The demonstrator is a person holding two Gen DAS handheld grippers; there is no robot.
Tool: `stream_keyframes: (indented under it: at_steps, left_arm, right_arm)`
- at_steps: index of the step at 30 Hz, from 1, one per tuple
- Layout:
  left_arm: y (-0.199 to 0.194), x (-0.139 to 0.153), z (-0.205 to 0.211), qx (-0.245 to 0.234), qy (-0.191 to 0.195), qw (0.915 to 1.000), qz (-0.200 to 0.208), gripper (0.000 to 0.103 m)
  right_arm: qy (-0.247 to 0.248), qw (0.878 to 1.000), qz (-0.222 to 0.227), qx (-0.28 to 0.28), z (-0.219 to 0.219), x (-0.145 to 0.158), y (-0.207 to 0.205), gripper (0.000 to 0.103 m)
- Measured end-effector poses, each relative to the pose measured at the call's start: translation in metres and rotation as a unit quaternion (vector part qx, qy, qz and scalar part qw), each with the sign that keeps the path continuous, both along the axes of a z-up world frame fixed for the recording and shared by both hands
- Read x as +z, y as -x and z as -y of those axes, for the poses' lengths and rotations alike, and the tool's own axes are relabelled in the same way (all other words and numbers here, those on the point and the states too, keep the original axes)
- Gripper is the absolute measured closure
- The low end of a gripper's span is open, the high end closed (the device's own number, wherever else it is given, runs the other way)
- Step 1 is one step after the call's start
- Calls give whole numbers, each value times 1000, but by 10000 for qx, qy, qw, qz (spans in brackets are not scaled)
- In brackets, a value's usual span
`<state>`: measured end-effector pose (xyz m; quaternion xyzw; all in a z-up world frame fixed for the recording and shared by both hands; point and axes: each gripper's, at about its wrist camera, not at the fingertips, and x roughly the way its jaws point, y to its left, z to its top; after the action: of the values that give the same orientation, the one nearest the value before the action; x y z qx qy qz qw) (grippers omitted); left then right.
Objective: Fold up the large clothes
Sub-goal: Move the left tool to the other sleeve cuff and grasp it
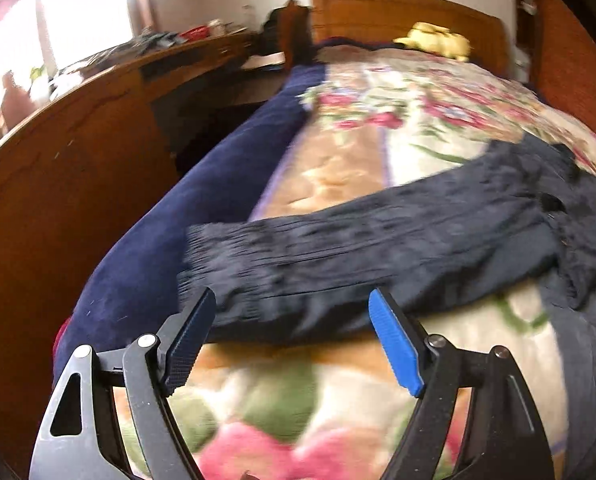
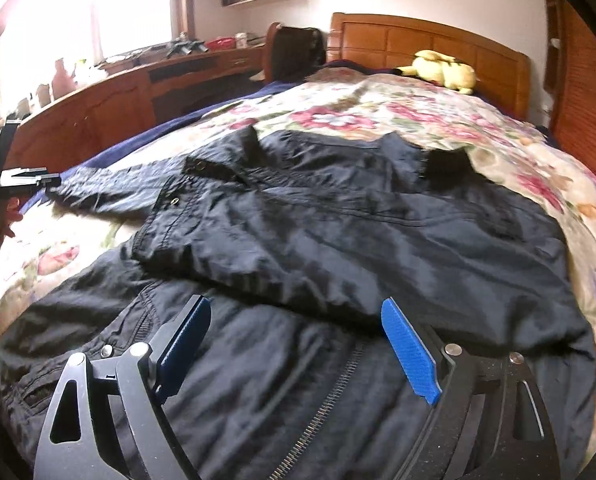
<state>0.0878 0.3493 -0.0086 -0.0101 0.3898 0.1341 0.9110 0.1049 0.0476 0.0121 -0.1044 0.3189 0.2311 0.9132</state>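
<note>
A dark navy jacket lies spread on the floral bedspread, one front panel folded over the body and its zipper showing near me. My right gripper hovers open over the jacket's lower part, with nothing between its blue pads. In the left wrist view the jacket's sleeve stretches across the bed, ribbed cuff at the left. My left gripper is open just short of the sleeve's near edge and grips nothing. It also appears at the far left edge of the right wrist view, by the sleeve's end.
A yellow plush toy lies by the wooden headboard. A dark blue sheet runs along the bed's left side. Beyond it stands a wooden cabinet and a cluttered desk under a bright window. Wooden furniture flanks the right side.
</note>
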Motion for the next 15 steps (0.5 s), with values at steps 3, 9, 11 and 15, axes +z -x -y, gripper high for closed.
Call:
stream_keyframes:
  at_steps: [3,9,11,15]
  left_arm:
    - [0,-7,-19,227,63,9997,-69,23]
    - [-4,-21,-46,517,304,9980,-200,23]
    - [-4,-25,-50,562,364,9974,-248,23]
    - [-8,-36,-51,606,378,9965,-438,23]
  right_arm:
    - [201,9998,39,60,-11,-7,-6,15]
    - [203,9998,36,30,-11,-13,-10,15]
    - [177,9998,36,6,-9,-12,-9,15]
    - [152,9999,57,4,-8,-14,-7,15]
